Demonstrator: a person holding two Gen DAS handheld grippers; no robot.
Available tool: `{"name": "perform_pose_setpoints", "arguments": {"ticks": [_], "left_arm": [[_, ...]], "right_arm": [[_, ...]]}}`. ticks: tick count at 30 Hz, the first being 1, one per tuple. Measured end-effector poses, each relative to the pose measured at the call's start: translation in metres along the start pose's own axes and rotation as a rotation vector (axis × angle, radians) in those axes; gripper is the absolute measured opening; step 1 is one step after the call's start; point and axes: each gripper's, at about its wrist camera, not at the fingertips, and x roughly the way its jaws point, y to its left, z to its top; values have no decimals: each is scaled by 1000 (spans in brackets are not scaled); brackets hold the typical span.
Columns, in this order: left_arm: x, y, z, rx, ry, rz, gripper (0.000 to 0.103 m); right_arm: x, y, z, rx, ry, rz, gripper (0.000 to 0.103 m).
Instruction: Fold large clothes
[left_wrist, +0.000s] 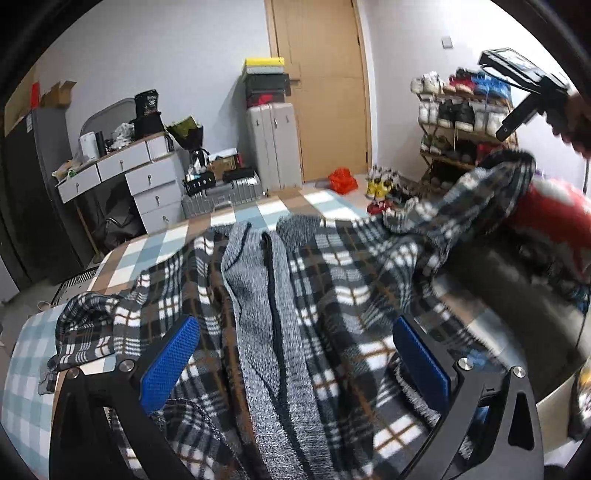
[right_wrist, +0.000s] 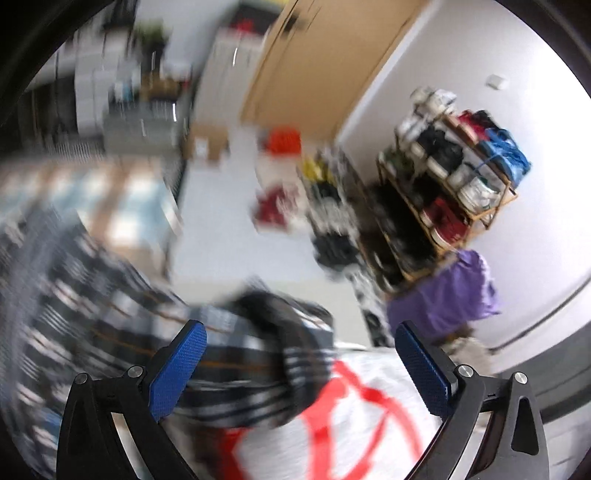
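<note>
The plaid jacket (left_wrist: 280, 332) lies spread over the bed (left_wrist: 155, 243), which has a checked blue, white and brown cover, and it fills the lower middle of the left wrist view; its grey knitted lining and dark zipper line run up the centre. The left gripper (left_wrist: 295, 365) hangs over the jacket with its blue pads wide apart and nothing between them. At the right of this frame one sleeve (left_wrist: 480, 192) of the jacket is lifted and draped over a red and white bag (left_wrist: 543, 206), beside a dark rounded thing that I cannot identify. In the upper right corner a hand (left_wrist: 572, 125) holds the other black tool. Behind the bed, from left to right, there are a grey desk with drawers (left_wrist: 147, 177), suitcases (left_wrist: 273, 144) with shoe boxes on top, a wooden door (left_wrist: 321, 85) and a shoe rack (left_wrist: 461, 125); a small red bag (left_wrist: 343, 180) lies on the floor near the door. The right wrist view is strongly blurred. There the right gripper (right_wrist: 301, 369) is also wide open and grips nothing; under it the sleeve (right_wrist: 258, 354) rests on the red and white bag (right_wrist: 351, 424). Only this view shows a purple cloth (right_wrist: 447, 295) just beside the shoe rack (right_wrist: 450, 177), at the right of the frame. The desk and the jacket's body are clear only in the left view.
</note>
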Motion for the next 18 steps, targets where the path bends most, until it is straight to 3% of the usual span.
{"name": "perform_pose_setpoints", "arguments": {"ticks": [3,8,11,14,15,16,18], "left_arm": [[8,4,-3,-7,46,-8,102],[18,7,-5,-23,93,-32,102],[17,2,-7,6,89,-20,102],[17,-4,-7,38,77,-12,102],[19,-6,-7,46,73,-12,102],[18,-8,-7,51,73,-14,102],[20,-11,-7,61,75,-22,102]], "right_arm": [[31,-1,4,-96,100,-71,102],[72,-9,13,-88,211,-88,102],[95,0,10,-155,290,-103,94],[111,-2,17,-128,311,-93,73],[115,-4,19,-101,314,-77,59],[118,-4,23,-84,315,-56,38],[122,-6,25,-45,316,-29,12]]}}
